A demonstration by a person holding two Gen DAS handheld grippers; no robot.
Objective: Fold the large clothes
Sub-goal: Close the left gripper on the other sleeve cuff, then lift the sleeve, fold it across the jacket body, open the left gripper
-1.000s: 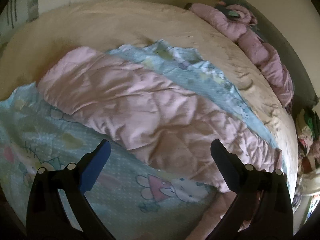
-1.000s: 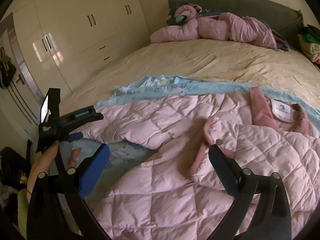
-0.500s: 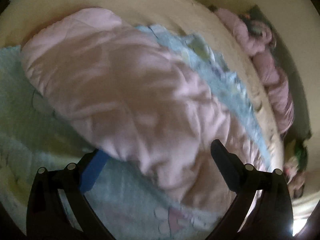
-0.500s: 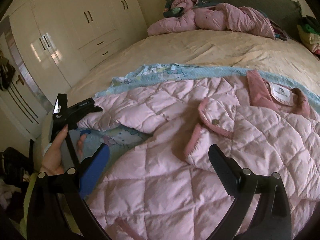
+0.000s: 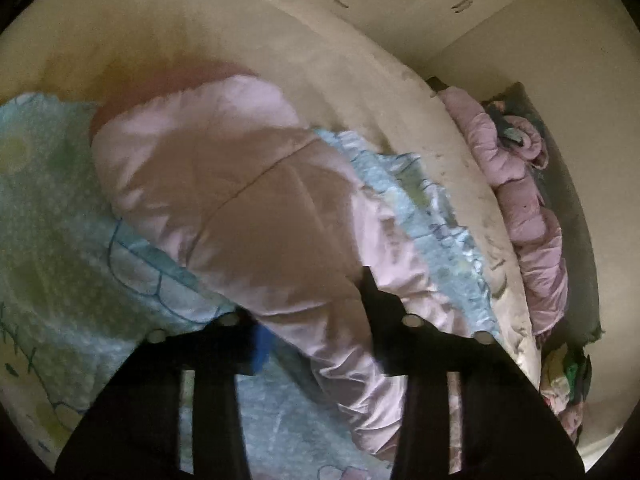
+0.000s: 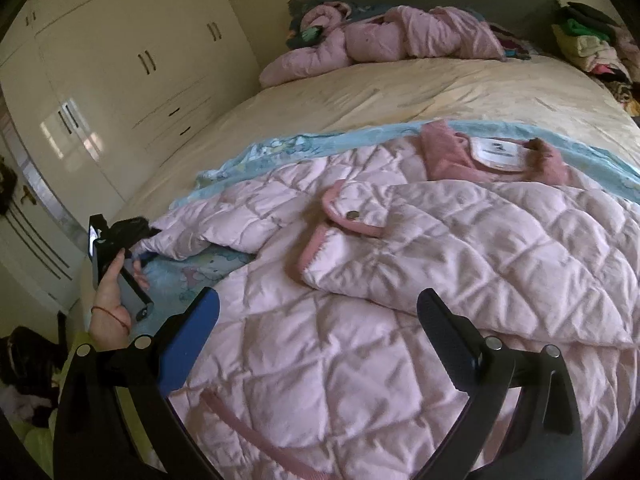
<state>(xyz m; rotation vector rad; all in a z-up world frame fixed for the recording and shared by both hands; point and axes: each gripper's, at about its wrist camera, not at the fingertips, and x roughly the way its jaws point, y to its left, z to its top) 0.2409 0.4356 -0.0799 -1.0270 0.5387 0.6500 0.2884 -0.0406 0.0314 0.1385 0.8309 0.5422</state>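
left hand-held gripper [image 5: 316,320] had its jaws closing, with the sleeve [image 5: 248,200] of the pink quilted jacket [image 6: 400,300] between them — pads seemed to press the cuff end, so i judged it grasped. likely reason: the sleeve lay flung out sideways over the blue cartoon blanket [image 5: 60,220] and needed bringing in over the body for a fold. the gripper pointed downward at a slant, rolled to one side; the person's left hand [image 6: 110,300] wrapped its handle. right hand-held gripper [image 6: 318,332] hovered released, jaws wide and nothing between them, over the lower jacket front. jacket lay face up across the bed [image 6: 400,92], collar [image 6: 496,156] toward the headboard. farther off — a crumpled pink garment [image 6: 384,40], white wardrobe [image 6: 120,80].
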